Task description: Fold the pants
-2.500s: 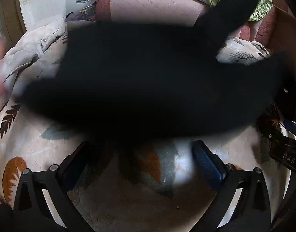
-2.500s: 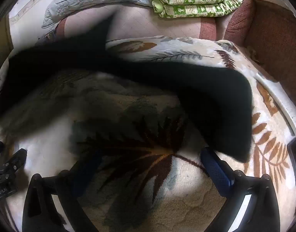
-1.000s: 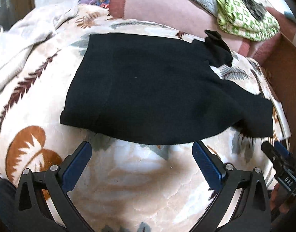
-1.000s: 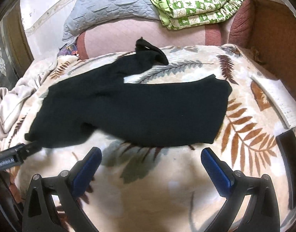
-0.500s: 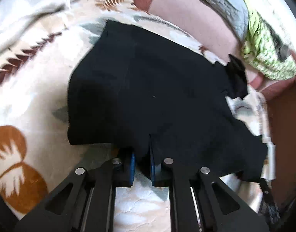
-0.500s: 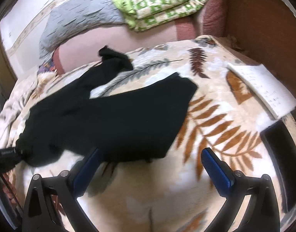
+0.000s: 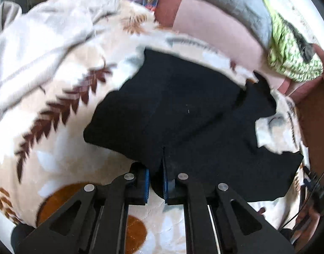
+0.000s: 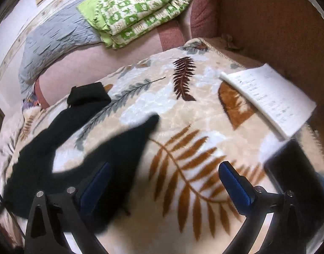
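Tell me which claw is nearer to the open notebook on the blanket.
Right. The right claw hangs open over the fern-print blanket, with the notebook just ahead to its right. The left claw is shut on the black pants; its view shows no notebook.

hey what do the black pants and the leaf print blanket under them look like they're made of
Black pants: seemingly a soft matte knit or cotton; they drape limply, no sheen. Leaf print blanket: probably plush fleece, its embossed, slightly glossy pile catching light. Neither fibre is certain.
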